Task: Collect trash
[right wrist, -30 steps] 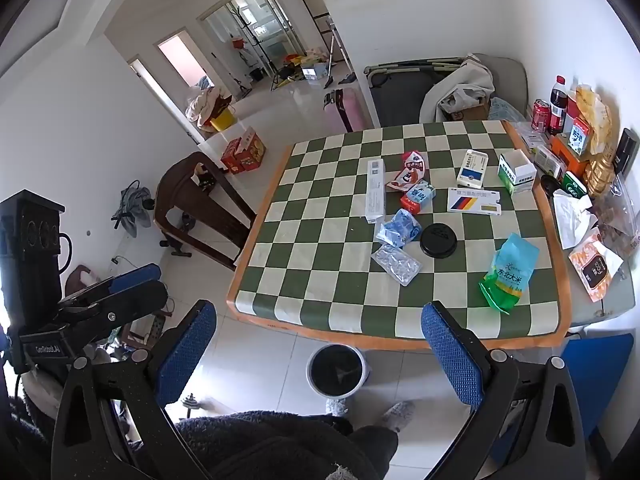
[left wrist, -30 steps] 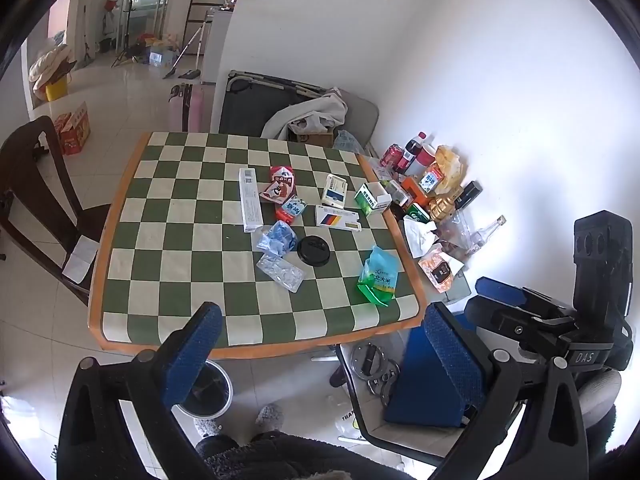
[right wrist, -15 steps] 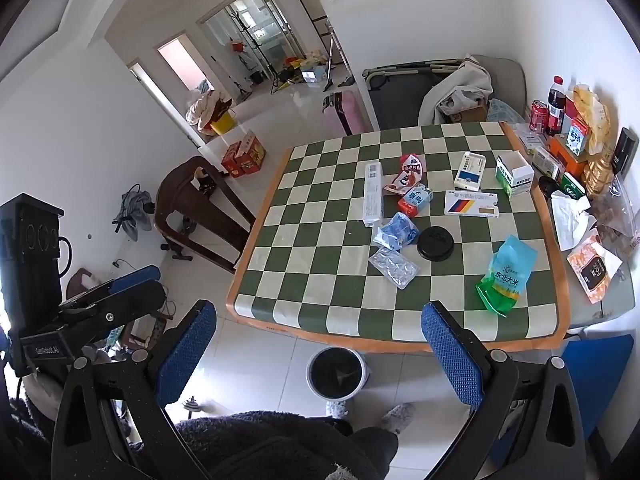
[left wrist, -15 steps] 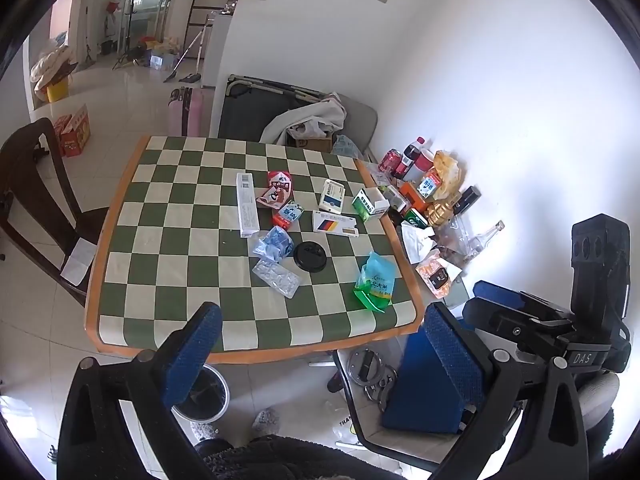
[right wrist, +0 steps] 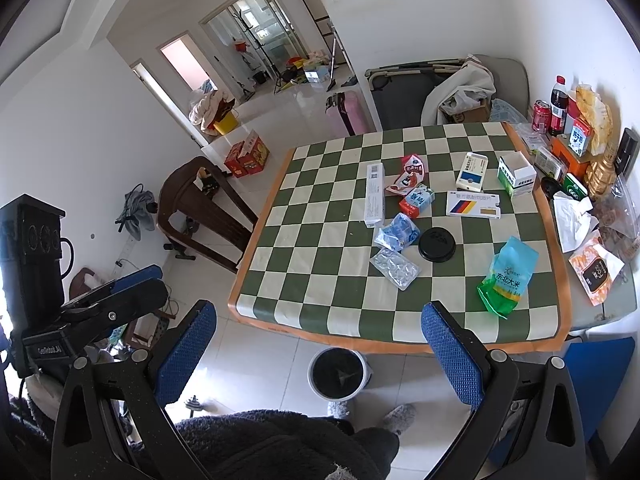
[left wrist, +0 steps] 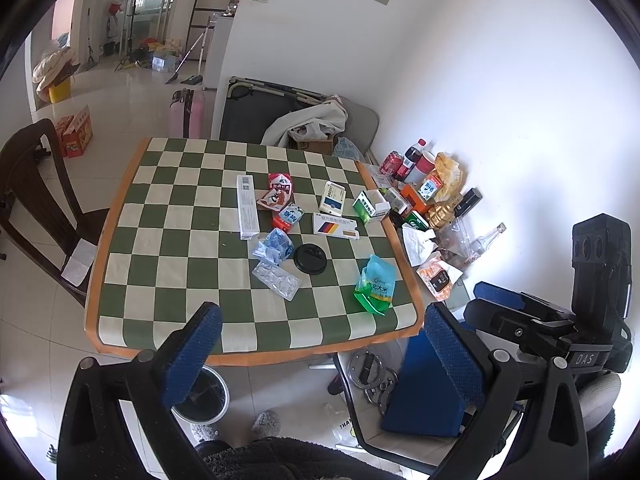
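- Left wrist view: left gripper (left wrist: 320,348) held high above the near table edge, jaws spread wide, nothing between them; blue pads have a fine dimpled texture on black plastic arms.
- Right gripper (right wrist: 318,346) likewise wide apart and empty, same blue dimpled pads, above the floor just near of the table.
- Table (right wrist: 264,280) is square with a green-and-cream checked cloth and an orange border.
- Trash sits in a loose cluster at mid-table: long white carton (right wrist: 375,194), flat, rectangular; red-and-white snack wrapper (right wrist: 410,174) crumpled just right of it; small red-and-blue packet (right wrist: 417,200) below that.
- Crinkled blue plastic wrapper (right wrist: 398,236) touches the clear blister pack (right wrist: 394,268), bumpy and shiny.
- Round black lid (right wrist: 437,244), matte, just right of the blue wrapper.
- Green-and-blue rice bag (right wrist: 506,276), glossy, creased, near the right edge.
- Flat white card with colour stripes (right wrist: 472,204), white-blue pill box (right wrist: 472,172), open green-white box (right wrist: 516,174) on the far right part.
- Round bin (right wrist: 339,374) with black liner on the tiled floor below the near table edge, between the pads in the right view.
- Dark wooden chair (left wrist: 36,192) at left of the table.
- Bottles, can, tissue and packets heaped on a side surface (right wrist: 612,300) right of the table; dark folded cot (left wrist: 256,112) at the far side.
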